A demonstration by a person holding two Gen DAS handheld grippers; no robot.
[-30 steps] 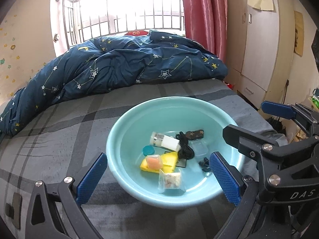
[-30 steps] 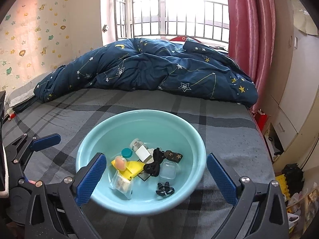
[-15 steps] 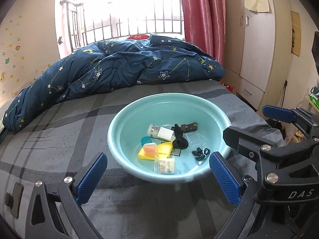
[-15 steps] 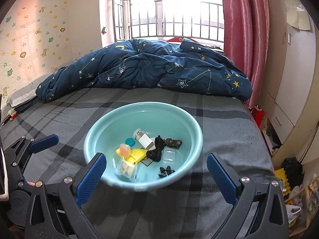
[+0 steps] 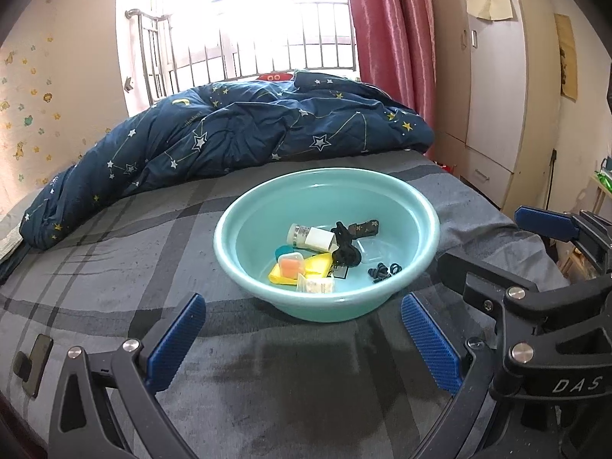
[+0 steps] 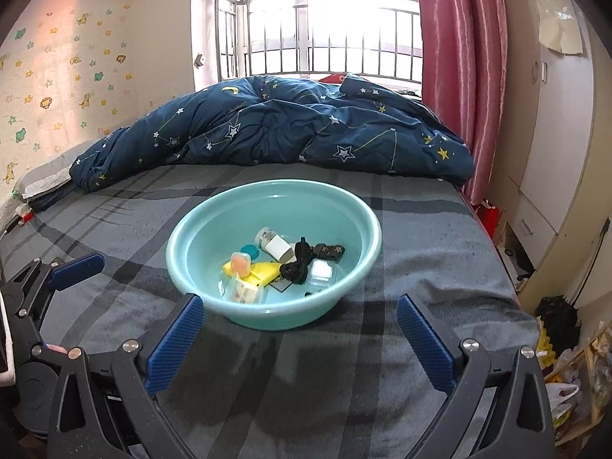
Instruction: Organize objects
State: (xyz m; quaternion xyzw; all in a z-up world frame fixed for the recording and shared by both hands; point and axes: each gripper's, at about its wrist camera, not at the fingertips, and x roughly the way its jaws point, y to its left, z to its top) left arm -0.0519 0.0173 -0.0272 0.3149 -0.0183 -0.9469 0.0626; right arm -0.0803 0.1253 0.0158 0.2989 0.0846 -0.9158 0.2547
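A teal plastic basin (image 5: pixel 267 206) (image 6: pixel 214 214) sits on the grey plaid bed. It holds several small items: a white bottle (image 5: pixel 311 238) (image 6: pixel 275 244), a yellow packet (image 5: pixel 317 264) (image 6: pixel 264 271), an orange-filled case (image 5: pixel 291 264) (image 6: pixel 241 261), a black cord (image 5: pixel 346 250) (image 6: pixel 296 266), a clear box (image 6: pixel 321 271) and a wrapped packet (image 5: pixel 317 286) (image 6: pixel 243 290). My left gripper (image 5: pixel 302 340) is open and empty, short of the basin's near side. My right gripper (image 6: pixel 300 340) is open and empty, also short of the basin. It also shows at the right of the left wrist view (image 5: pixel 493 244).
A dark blue starry duvet (image 5: pixel 229 134) (image 6: pixel 290 130) is heaped at the far end of the bed. A dark phone (image 5: pixel 36 359) lies at the near left. The bed's right edge drops beside a wardrobe (image 6: pixel 547 153) and floor clutter (image 6: pixel 566 363).
Both grippers have pulled back from the basin, so it looks smaller and farther away. The basin and its contents have not moved. Both grippers stay open.
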